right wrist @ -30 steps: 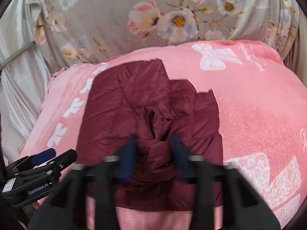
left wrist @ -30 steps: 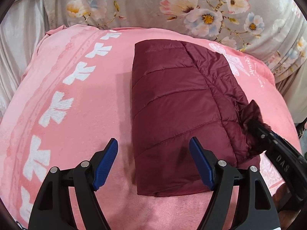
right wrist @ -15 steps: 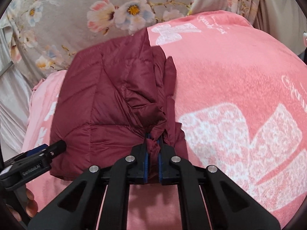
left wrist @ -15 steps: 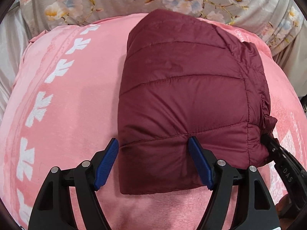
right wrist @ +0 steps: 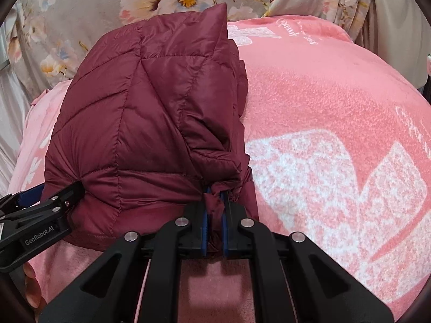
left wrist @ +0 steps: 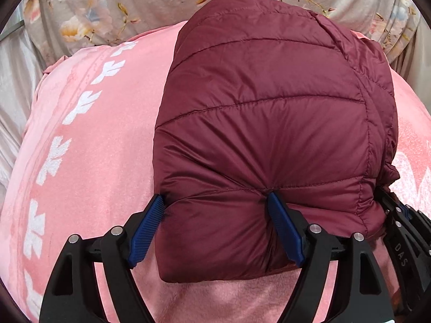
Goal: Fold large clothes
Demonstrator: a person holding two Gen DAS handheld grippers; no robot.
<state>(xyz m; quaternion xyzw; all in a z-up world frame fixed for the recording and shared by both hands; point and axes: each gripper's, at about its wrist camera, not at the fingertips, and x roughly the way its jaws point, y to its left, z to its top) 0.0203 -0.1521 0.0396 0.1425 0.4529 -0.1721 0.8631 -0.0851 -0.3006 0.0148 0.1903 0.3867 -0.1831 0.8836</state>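
Two hand-held grippers are on one dark red quilted jacket (left wrist: 269, 123), which lies folded into a thick packet on the pink blanket (left wrist: 89, 161) of a bed, with a flowered grey cloth (right wrist: 89, 8) behind it. Compared with a second ago, we see the jacket fill far more of both views: it was a flatter rectangle farther off, and now its near edge bulges right up against our tools, so we judge that we have come down onto the bundle to press or square up the last fold. Our left hand-held gripper (left wrist: 215, 226) has its jaws set wide apart and they have just been opening a little further; the near left corner of the packet sits between them, the blue pads (left wrist: 146, 228) touching and denting the padding on each side. Our right hand-held gripper (right wrist: 214, 220), which was blurred and apart a second ago, is now clamped together on a small bunched tuft of fabric at the right near edge. We think the fold is nearly finished.
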